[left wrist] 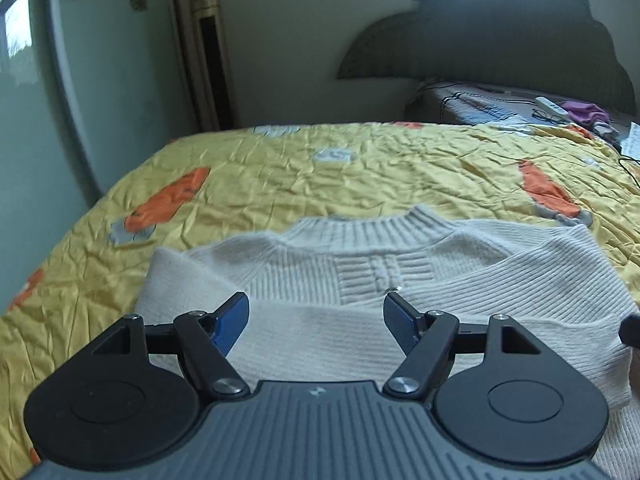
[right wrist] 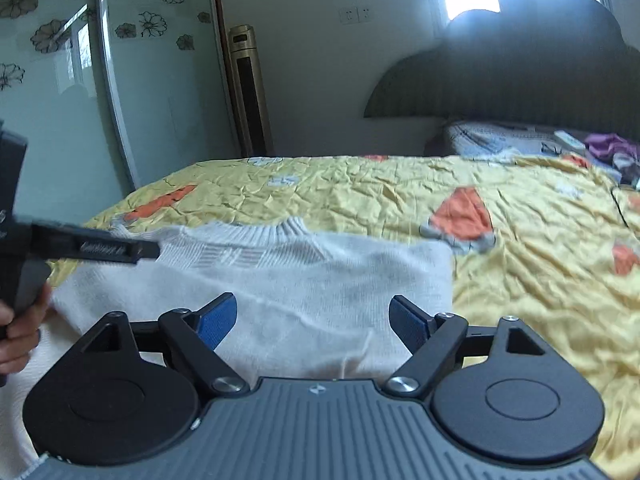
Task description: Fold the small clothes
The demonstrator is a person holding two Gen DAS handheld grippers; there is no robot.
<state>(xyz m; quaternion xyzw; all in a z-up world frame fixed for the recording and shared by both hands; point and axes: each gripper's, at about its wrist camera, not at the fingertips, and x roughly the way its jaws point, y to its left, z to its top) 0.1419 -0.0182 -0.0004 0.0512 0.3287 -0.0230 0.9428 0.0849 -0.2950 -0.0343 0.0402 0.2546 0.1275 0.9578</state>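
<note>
A cream knitted sweater (left wrist: pixel 360 264) lies flat on the yellow bedspread (left wrist: pixel 320 176), its ribbed collar (left wrist: pixel 372 228) pointing away and both sleeves folded across the body. My left gripper (left wrist: pixel 316 312) hovers open over the folded sleeves with nothing between its blue pads. In the right wrist view the sweater (right wrist: pixel 320 276) fills the near middle, and my right gripper (right wrist: pixel 312 316) stands open above its right half, also holding nothing. The left tool's fingers (right wrist: pixel 120 249) reach in from the left edge over the sweater's left shoulder, held by a hand (right wrist: pixel 20 332).
The bedspread (right wrist: pixel 540 272) has orange and grey patches and stretches wide to the right and beyond the collar. A dark headboard (left wrist: pixel 500 40), a pillow, a purple cloth (left wrist: pixel 584 112) and cables lie at the far right. A mirrored wardrobe door and a tall gold fan stand behind.
</note>
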